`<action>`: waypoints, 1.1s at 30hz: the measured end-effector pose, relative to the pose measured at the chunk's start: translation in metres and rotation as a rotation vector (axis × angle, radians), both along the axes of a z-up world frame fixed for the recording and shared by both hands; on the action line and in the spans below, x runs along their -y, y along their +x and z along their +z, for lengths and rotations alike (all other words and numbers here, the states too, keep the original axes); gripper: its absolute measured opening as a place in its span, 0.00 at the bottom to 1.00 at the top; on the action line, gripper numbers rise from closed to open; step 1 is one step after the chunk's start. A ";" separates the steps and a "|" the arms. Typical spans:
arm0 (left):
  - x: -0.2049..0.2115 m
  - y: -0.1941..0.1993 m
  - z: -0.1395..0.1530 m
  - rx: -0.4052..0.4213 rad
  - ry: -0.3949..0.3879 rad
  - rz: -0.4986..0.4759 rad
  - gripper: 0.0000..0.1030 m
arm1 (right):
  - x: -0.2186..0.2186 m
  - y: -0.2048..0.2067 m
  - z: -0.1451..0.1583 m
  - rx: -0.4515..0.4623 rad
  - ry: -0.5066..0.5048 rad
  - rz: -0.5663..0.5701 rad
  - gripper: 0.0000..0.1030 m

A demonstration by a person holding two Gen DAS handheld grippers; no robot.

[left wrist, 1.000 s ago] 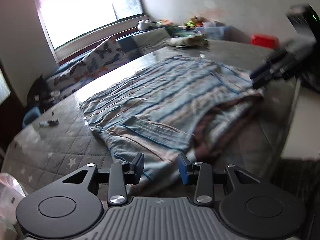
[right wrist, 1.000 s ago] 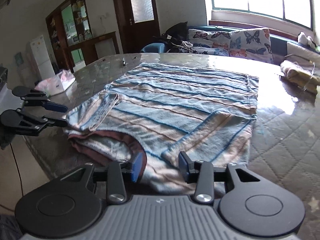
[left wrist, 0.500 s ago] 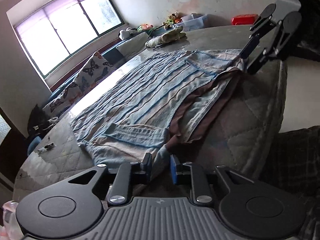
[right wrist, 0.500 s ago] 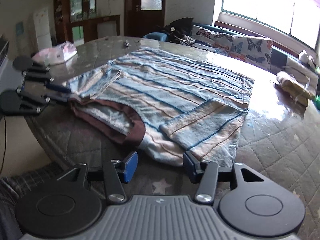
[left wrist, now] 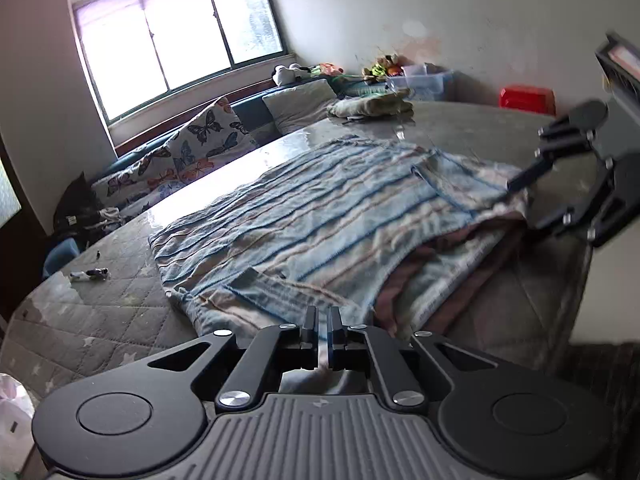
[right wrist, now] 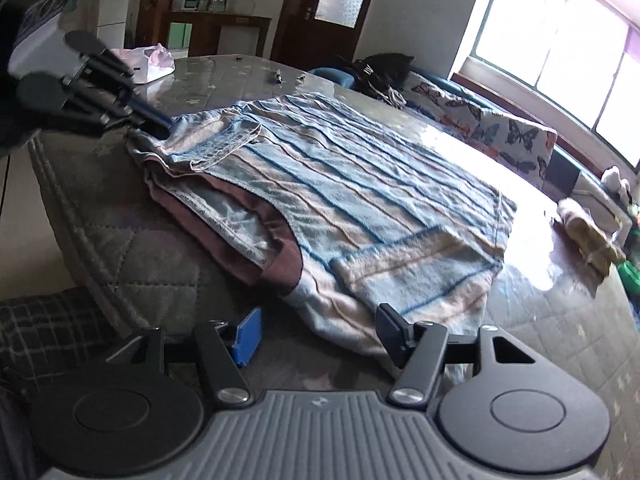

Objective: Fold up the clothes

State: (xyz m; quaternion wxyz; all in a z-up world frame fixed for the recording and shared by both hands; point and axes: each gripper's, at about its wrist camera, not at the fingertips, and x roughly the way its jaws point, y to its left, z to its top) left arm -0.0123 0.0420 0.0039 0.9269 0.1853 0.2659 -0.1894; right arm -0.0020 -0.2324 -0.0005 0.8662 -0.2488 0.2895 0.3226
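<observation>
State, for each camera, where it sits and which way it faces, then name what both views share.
Left wrist: sits on the left tool, shut on the blue striped knit garment, facing the window; the right tool shows.
Right wrist: sits on the right tool, open at the garment's edge, facing the wooden door; the left tool shows.
Shared: garment, grey quilted table cover, butterfly cushions.

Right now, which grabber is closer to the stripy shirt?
Left. The left gripper is pinched shut on the stripy shirt at one near corner. The right gripper is open around the other near corner, not gripping.
</observation>
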 end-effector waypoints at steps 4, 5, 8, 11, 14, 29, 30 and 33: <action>-0.004 -0.001 0.002 -0.024 -0.009 -0.032 0.05 | -0.004 0.008 0.000 -0.007 0.025 0.009 0.42; -0.006 -0.004 0.001 -0.030 -0.005 -0.045 0.08 | -0.003 0.010 0.001 -0.017 0.040 0.012 0.35; -0.009 -0.018 0.000 -0.037 0.013 -0.082 0.16 | 0.001 0.016 0.006 -0.059 0.097 0.004 0.22; -0.009 -0.030 -0.003 -0.032 0.041 -0.107 0.34 | 0.006 0.025 0.012 -0.106 0.164 -0.029 0.16; -0.004 -0.033 -0.008 -0.011 0.081 -0.119 0.46 | 0.012 0.036 0.018 -0.145 0.231 -0.063 0.12; 0.010 -0.006 -0.019 0.037 0.138 -0.116 0.14 | 0.011 0.045 0.018 -0.153 0.249 -0.085 0.13; 0.008 -0.004 -0.016 0.037 0.123 -0.106 0.14 | 0.010 0.043 0.017 -0.142 0.234 -0.079 0.17; 0.005 0.004 -0.007 0.034 0.085 -0.081 0.13 | 0.008 0.035 0.012 -0.101 0.177 -0.057 0.34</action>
